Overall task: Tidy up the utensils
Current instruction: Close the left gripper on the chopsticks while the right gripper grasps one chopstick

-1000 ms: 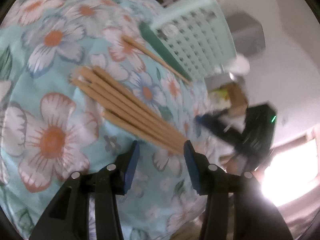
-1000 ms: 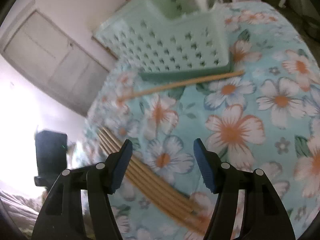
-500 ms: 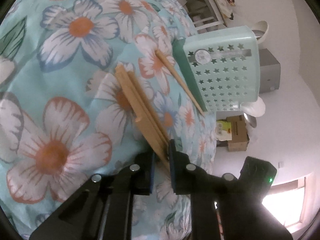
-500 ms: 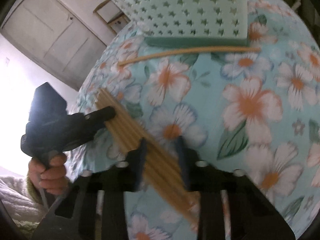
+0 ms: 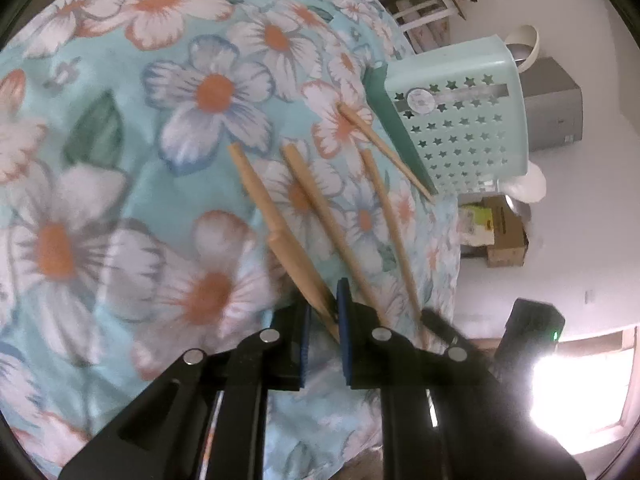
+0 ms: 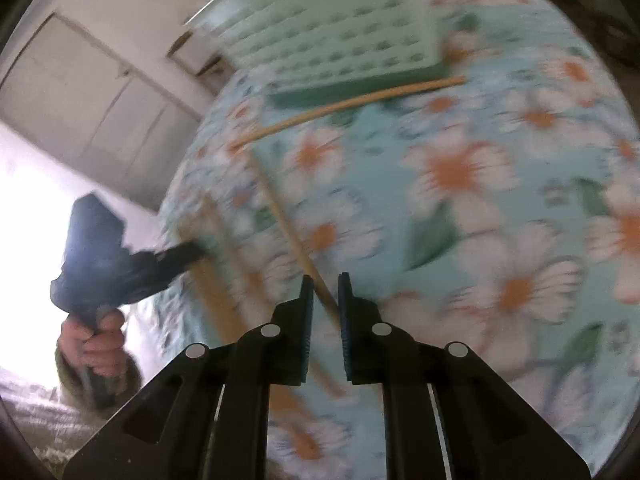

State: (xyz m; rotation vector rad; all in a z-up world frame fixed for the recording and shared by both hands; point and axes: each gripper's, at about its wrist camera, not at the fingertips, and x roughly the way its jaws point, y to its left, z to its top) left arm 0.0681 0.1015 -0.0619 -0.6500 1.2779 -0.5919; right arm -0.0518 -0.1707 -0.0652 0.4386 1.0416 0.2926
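My left gripper (image 5: 323, 308) is shut on the near ends of a pair of wooden chopsticks (image 5: 280, 220) that lie across the floral tablecloth (image 5: 120, 92). Two more chopsticks (image 5: 328, 220) fan out to their right. My right gripper (image 6: 324, 292) has its jaws closing on a single chopstick (image 6: 288, 224), pads pressing on it. In that view the left gripper (image 6: 192, 250) shows at the left, held by a hand (image 6: 96, 344). One lone chopstick (image 6: 348, 104) lies along the foot of the mint green basket (image 5: 460, 120).
The tablecloth's edge drops off just right of the chopsticks (image 5: 448, 240). Beyond it stand a cardboard box (image 5: 504, 240) and a grey cabinet (image 5: 552, 108). A white door (image 6: 100, 92) is behind the table. Strong window glare fills one corner.
Both grippers went from open around the chopstick bundle to shut on it. The bundle has since fanned apart, with one stick drawn away by the right gripper.
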